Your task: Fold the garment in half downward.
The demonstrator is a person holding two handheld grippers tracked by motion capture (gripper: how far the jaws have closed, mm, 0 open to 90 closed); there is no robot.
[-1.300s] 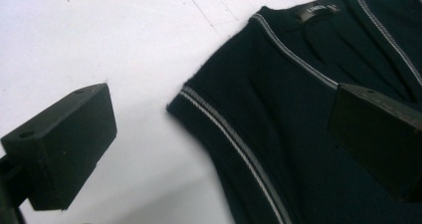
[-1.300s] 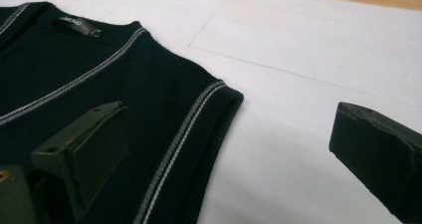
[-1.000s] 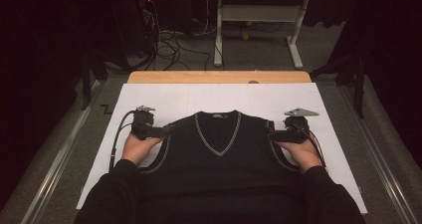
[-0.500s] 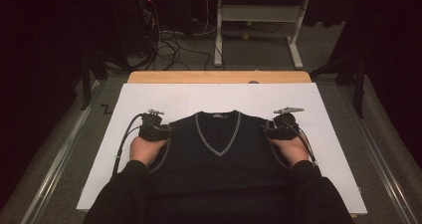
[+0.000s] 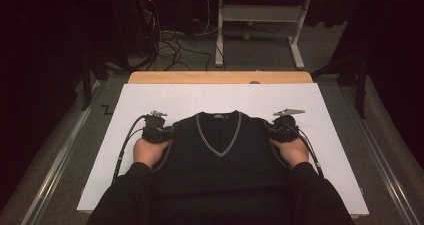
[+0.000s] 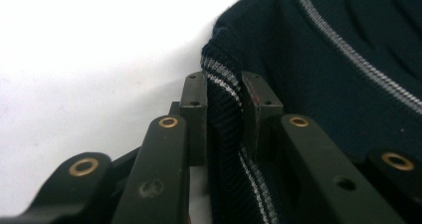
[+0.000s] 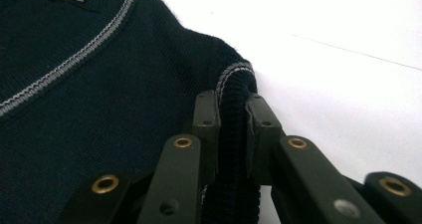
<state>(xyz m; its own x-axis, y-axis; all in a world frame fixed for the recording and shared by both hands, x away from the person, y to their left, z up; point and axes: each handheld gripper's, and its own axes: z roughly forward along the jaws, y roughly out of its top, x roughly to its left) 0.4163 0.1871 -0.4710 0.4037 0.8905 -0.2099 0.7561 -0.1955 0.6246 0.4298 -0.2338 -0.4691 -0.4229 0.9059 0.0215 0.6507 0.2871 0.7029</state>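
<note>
White board (image 5: 150, 97) covered the table, and the dark knit vest (image 5: 220, 155) lay flat on it. You had the left gripper (image 6: 224, 97) and the right gripper (image 7: 231, 112) just closing — each pinching a ribbed armhole edge. Soft, floppy knit — shoulders were the right hold.

— How is the light in the high view?
— Dim at the edges — the floor (image 5: 260, 45) and the room behind sink into black, while the white board (image 5: 220, 97) is evenly lit.
— And the gripper views?
— The board glares to blank white; near jaws are soft, the vest (image 6: 328, 84) knit sharp.
</note>
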